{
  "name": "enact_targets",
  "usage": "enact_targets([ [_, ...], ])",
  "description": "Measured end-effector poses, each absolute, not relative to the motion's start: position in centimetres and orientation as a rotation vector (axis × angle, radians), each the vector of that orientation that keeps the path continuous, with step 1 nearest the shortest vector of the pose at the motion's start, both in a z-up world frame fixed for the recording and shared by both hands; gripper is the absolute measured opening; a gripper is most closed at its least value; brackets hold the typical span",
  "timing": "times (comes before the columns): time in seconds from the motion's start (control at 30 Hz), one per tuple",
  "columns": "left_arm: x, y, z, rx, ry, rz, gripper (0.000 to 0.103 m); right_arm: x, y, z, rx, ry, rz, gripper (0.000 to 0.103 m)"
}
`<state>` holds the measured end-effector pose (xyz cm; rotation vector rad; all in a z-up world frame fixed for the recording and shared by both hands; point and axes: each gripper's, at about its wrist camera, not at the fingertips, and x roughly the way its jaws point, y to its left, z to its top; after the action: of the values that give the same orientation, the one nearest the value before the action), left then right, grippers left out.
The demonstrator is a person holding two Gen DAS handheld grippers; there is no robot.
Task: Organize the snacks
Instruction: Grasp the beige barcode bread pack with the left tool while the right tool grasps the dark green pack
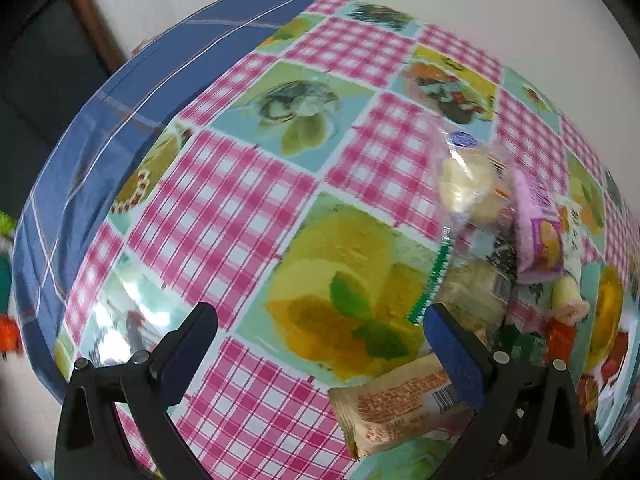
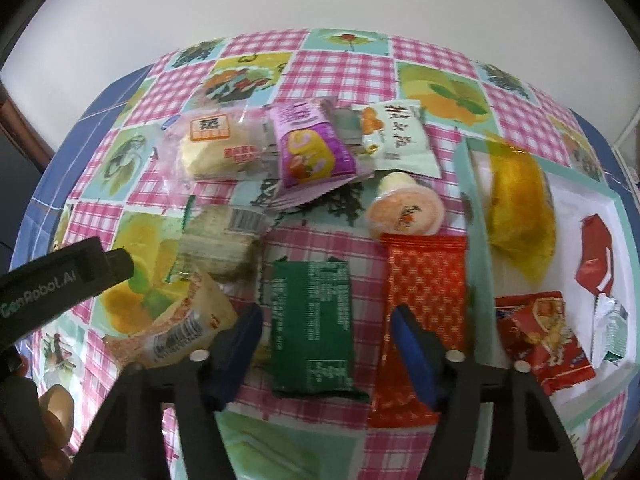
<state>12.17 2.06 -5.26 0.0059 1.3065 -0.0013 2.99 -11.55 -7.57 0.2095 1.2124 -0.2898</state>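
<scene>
A worktop (image 2: 332, 60) covered in a glossy pink-checked cloth with fruit pictures carries a scatter of wrapped snacks. The right tool (image 2: 326, 332) points down over a dark green flat packet (image 2: 312, 320), which lies between its blue pads; the jaws are partly open and not pressing it. Just beside it lies an orange-red patterned packet (image 2: 424, 280). A white tray (image 2: 576, 208) at the right holds a yellow pouch (image 2: 520, 208). The left tool (image 1: 320, 340) stands wide open and empty, a beige wrapped biscuit packet (image 1: 396, 408) near its right finger.
</scene>
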Motion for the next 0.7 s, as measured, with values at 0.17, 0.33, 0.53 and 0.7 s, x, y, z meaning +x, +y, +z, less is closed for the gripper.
enact_targets([
  [0.17,11.6,0.3,-4.9,0.062,1.294,-0.076,0.102,2.8,-11.4,-8.0,0.191,1.233,-0.280,0.055],
  [0.33,11.0,-0.6,-5.1,0.081,1.301,-0.123,0.102,2.5,-11.8,-8.3,0.221,1.248,-0.280,0.043],
  [0.53,10.4,-1.3,-5.2,0.092,1.310,-0.175,0.102,1.0,-12.5,-8.3,0.262,1.272,-0.282,0.043],
  [0.7,9.4,-2.1,-5.6,0.125,1.333,-0.226,0.102,-0.6,-12.9,-8.4,0.327,1.305,-0.269,0.043],
])
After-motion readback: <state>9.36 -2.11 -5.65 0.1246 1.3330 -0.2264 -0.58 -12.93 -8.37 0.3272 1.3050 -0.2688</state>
